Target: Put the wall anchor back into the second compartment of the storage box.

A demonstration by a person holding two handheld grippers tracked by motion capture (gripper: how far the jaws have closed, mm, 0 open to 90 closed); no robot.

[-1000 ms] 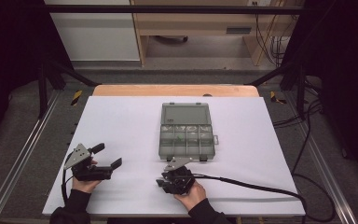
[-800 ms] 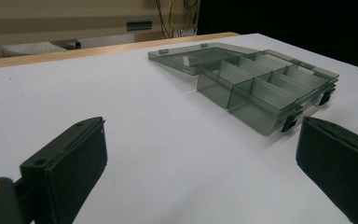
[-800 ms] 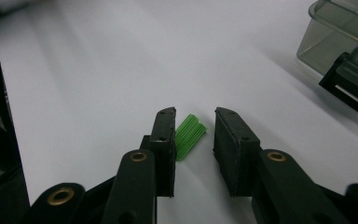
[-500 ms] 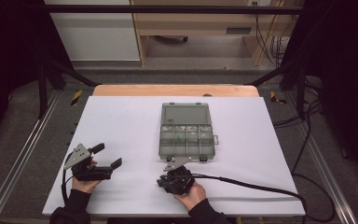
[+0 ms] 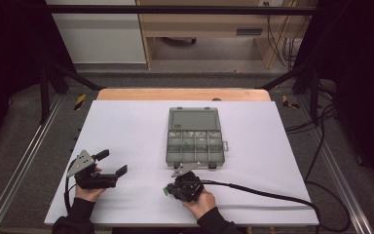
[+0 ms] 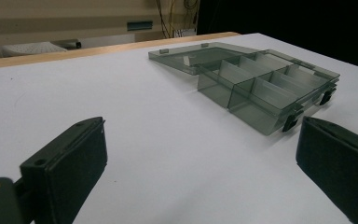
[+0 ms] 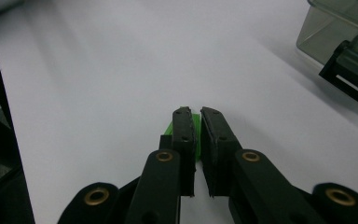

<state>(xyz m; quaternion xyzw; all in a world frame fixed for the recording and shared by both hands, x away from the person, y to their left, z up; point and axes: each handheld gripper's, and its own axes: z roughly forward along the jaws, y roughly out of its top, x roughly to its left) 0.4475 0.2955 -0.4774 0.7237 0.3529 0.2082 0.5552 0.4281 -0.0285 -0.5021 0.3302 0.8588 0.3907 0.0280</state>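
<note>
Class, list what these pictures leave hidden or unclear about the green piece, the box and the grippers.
- Green piece: right gripper view, jaws of the right gripper cover most of it; shape unclear.
- Box: right gripper view, cut off by the edge.
- Left gripper: left gripper view, jaws cut off at the bottom.

place: lab or workshop | signs: white worktop (image 5: 126, 126) inside dark metal frame rails (image 5: 24, 161) | cables (image 5: 282, 44) hanging by wooden bench (image 5: 199, 24) behind
</note>
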